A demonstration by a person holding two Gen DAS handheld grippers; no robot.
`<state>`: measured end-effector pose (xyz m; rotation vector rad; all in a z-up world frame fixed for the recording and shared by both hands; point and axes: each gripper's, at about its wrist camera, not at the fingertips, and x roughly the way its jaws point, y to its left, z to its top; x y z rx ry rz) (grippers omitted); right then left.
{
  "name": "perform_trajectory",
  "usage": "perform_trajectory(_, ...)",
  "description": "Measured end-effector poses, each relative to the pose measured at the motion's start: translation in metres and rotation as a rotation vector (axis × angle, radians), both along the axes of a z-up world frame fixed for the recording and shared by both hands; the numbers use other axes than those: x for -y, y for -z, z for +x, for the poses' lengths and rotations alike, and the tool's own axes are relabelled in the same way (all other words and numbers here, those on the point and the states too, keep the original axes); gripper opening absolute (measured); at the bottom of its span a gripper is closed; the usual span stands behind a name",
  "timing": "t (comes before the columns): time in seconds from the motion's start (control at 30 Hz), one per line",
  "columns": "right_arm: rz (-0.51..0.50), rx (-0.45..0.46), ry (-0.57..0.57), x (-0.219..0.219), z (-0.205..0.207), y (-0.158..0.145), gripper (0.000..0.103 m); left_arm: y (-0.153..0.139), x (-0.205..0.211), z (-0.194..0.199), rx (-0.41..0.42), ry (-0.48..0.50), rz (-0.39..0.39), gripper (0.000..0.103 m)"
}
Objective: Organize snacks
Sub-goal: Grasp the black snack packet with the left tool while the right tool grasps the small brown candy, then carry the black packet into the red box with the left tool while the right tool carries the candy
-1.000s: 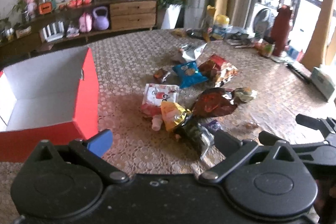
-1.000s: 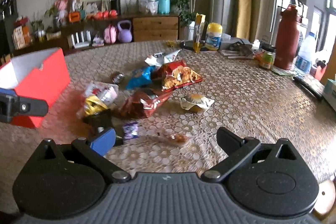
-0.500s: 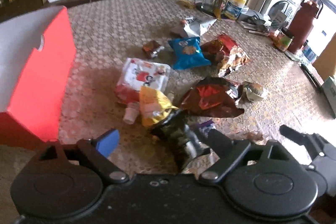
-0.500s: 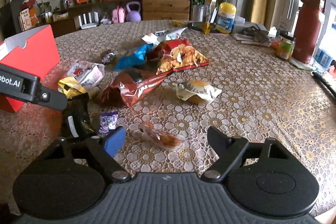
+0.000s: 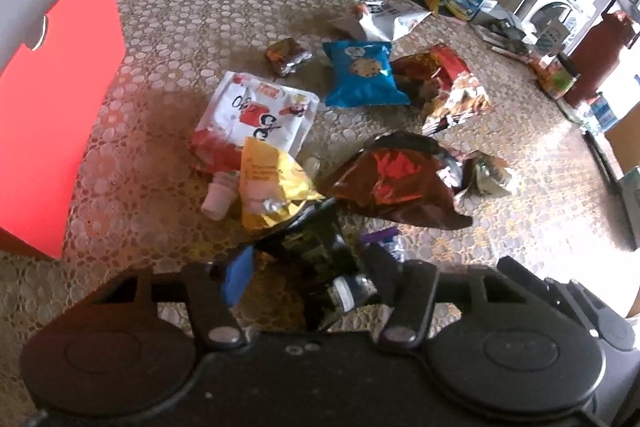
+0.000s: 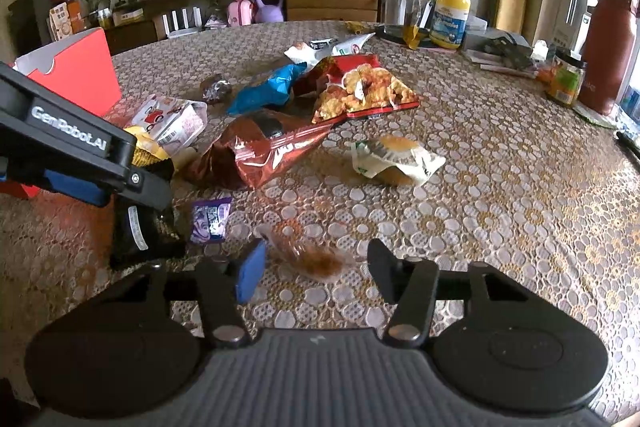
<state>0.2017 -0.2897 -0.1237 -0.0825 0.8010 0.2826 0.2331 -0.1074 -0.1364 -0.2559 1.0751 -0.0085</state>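
Jaws: left gripper (image 5: 310, 273) has its jaws apart, straddling the black packet (image 5: 316, 247); right gripper (image 6: 316, 273) has its jaws apart too, either side of a clear wrapped snack (image 6: 306, 255), not closed on it.
Landmark: brown foil bag (image 6: 256, 151), crinkled and shiny, lying flat mid-pile.
Black packet: just near-left of the brown bag, partly under a yellow pouch (image 5: 272, 183).
Purple sachet (image 6: 210, 219): small, flat, just in front of the brown bag, beside the black packet.
Bun (image 6: 396, 159): in a pale wrapper, right of the brown bag, apart from it.
Behind the bag: blue packet (image 5: 362, 73), red crisp bag (image 6: 360, 87), white pouch (image 5: 260, 115) with cartoon print.
Box (image 5: 52, 99): red card, open top, well left of the brown bag.
In the way: yellow pouch overlaps the black packet's far end; the left gripper's arm crosses the right wrist view over it.
Table (image 6: 500, 187): lace-patterned cloth, round motifs.
Far edge: maroon flask (image 6: 610, 43), yellow-capped tub (image 6: 450, 19).
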Motion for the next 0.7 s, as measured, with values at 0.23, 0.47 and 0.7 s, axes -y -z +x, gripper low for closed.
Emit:
perform_trajectory(0.23, -0.016, -0.002, 0.017, -0.004, -0.007, -0.001, 0.031, -0.002, -0.003, -0.005, 0.010, 0.009, 0.023, 0.051)
perform_trajectory(0.47, 0.022, -0.005, 0.055, -0.009, -0.025, -0.010, 0.030, -0.006, -0.007, -0.016, 0.009, 0.047, -0.010, 0.025)
perform_trajectory(0.7, 0.048, 0.009, 0.061, -0.019, -0.051, -0.026, 0.030, -0.007, -0.023, -0.034, 0.005, 0.065, -0.039, 0.024)
